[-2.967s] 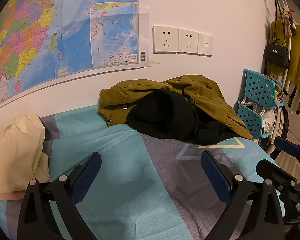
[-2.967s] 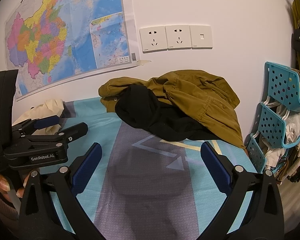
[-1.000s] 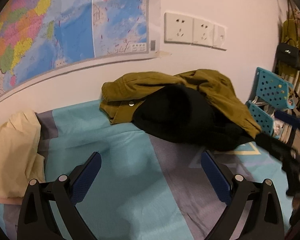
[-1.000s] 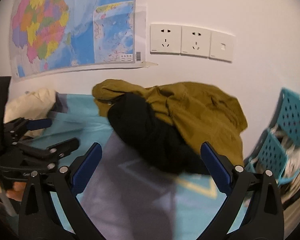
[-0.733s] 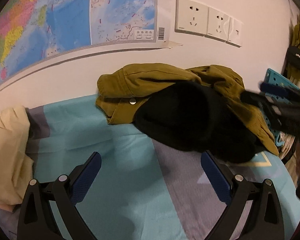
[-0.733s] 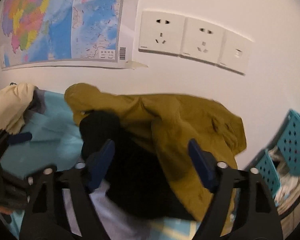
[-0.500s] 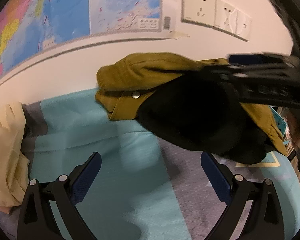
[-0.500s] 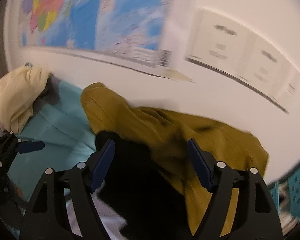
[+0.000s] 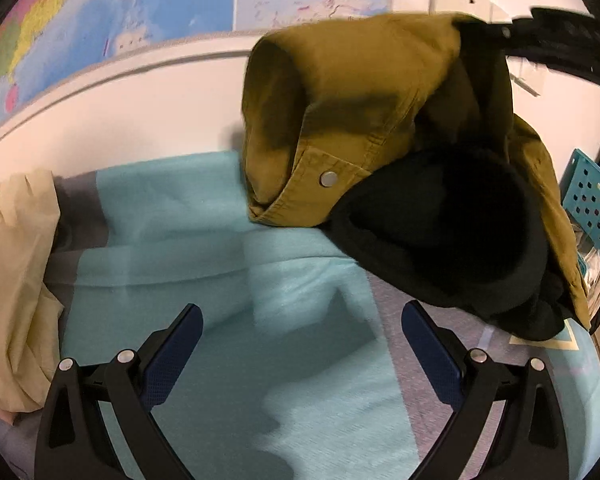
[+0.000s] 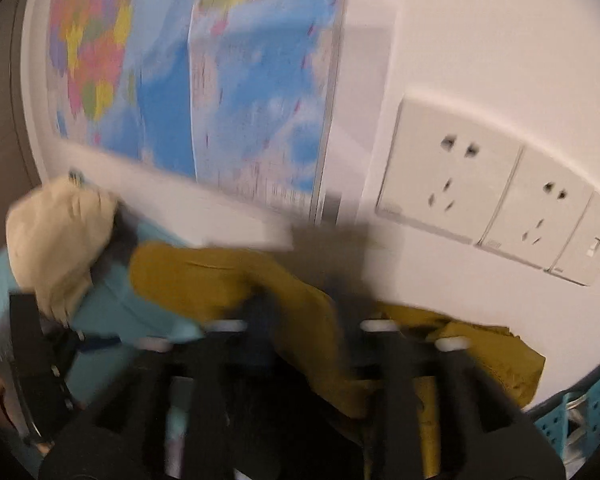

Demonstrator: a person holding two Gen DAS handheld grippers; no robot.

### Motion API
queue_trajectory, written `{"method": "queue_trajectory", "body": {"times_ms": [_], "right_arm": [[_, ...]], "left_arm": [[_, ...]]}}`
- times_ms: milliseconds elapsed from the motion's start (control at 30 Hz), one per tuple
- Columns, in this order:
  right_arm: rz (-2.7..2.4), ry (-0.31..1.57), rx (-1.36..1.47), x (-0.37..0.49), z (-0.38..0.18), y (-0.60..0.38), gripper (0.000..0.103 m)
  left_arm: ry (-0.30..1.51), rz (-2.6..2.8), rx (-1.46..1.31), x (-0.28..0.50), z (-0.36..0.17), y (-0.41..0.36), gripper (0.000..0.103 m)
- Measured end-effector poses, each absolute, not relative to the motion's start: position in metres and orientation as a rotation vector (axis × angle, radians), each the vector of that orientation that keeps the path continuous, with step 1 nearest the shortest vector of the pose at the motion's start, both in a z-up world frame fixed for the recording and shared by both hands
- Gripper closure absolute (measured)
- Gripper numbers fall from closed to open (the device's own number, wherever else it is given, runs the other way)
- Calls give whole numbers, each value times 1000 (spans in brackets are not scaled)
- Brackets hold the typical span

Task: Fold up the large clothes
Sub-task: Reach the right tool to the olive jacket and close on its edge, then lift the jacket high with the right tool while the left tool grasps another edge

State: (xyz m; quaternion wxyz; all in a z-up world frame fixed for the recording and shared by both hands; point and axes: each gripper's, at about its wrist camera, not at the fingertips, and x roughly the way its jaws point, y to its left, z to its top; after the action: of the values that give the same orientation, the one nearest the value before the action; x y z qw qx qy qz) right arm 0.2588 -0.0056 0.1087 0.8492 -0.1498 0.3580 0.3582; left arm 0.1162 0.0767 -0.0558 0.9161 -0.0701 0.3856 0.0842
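An olive jacket (image 9: 360, 92) with a black lining (image 9: 452, 232) lies bunched against the wall at the far side of the bed, its upper part pulled up off the sheet. My right gripper (image 9: 484, 32) comes in from the top right. Its jaws are closing on a fold of the olive jacket (image 10: 300, 304), and the fabric sits between the blurred fingers of the right gripper (image 10: 304, 316). My left gripper (image 9: 300, 316) hovers open over the teal sheet, short of the jacket's snap collar (image 9: 328, 178), with nothing between its fingers.
A cream garment (image 9: 12, 280) is heaped at the bed's left edge. The teal and grey sheet (image 9: 180, 220) stretches between it and the jacket. A map (image 10: 228, 80) and wall sockets (image 10: 452, 184) hang close behind. A teal perforated rack (image 9: 592, 200) stands at the right.
The right gripper swung in toward the wall and narrowed its jaws over the olive jacket, whose top has risen off the bed. The left gripper came closer to the jacket and stayed open.
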Motion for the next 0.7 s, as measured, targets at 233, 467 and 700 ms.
{"method": "queue_trajectory", "body": {"times_ms": [233, 467, 700], "right_arm": [[781, 784, -566, 254, 63, 37, 30], [788, 706, -415, 259, 123, 6, 99], [638, 500, -144, 254, 252, -106, 101]], "left_arm": [[811, 199, -152, 120, -59, 84, 7], [815, 227, -145, 128, -66, 95, 7], [666, 165, -93, 131, -33, 91, 7]]}}
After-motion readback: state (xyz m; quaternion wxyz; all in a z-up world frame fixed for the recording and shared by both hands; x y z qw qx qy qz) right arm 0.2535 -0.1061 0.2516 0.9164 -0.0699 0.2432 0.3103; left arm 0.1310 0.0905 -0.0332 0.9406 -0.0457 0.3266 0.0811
